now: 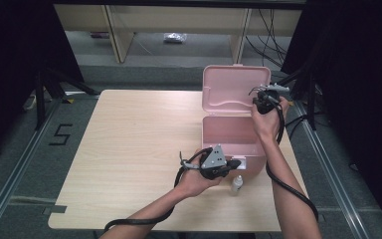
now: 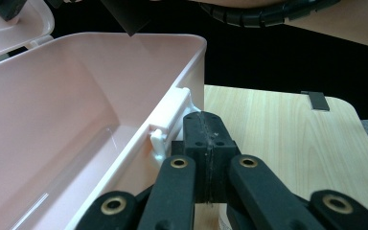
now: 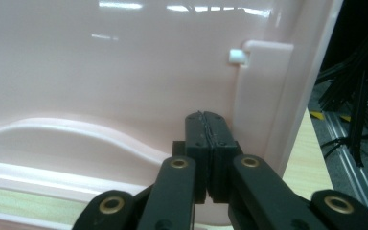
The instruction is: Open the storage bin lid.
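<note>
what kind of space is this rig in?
Likely a lab or recording bay: black curtains on both sides, floor rails, a taped "5" beside the wooden table, cables behind.

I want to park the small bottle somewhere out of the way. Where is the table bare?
The whole stretch of table left of the pink box lies bare, back edge to front. It is crowded at the front right, where the left gripper meets the box's front wall and the small bottle stands.
</note>
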`<state>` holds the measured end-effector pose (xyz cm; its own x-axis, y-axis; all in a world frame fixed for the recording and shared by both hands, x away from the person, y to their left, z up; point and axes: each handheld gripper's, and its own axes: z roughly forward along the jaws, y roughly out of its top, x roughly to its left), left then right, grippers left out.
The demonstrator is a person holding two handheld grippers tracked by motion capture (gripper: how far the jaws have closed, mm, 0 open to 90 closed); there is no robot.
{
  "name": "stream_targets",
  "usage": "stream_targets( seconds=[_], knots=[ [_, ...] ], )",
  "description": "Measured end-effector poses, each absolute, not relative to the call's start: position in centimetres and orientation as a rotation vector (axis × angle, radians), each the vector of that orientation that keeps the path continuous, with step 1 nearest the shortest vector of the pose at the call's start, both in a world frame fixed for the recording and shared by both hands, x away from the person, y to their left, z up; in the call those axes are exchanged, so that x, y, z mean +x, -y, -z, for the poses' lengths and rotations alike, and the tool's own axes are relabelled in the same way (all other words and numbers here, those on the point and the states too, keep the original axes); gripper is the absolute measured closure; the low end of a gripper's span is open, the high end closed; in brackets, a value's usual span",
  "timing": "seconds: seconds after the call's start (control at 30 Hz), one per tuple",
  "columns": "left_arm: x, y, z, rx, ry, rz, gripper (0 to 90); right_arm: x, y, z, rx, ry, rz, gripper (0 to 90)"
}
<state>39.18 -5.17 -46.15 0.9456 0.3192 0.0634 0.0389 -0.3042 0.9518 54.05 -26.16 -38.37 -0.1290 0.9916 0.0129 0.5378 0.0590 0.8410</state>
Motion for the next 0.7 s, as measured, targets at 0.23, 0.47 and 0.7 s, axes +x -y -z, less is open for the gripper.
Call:
stream_targets(
  seconds=[0.23, 0.47, 0.7],
  knots=[
    [39.2, 5.2, 46.2, 1.866, -0.262, -0.283, 89.7, 53.9, 26.4, 38.5, 1.539, -1.751, -0.965, 89.4],
    [39.2, 5.2, 46.2, 1.864, -0.266, -0.279, 89.7, 53.4, 26.4, 38.1, 1.573, -1.768, -0.96, 88.4],
    [39.2, 5.2, 46.2, 1.869, -0.267, -0.278, 89.7, 52.9, 26.6, 37.5, 1.535, -1.808, -0.963, 87.1]
  ],
)
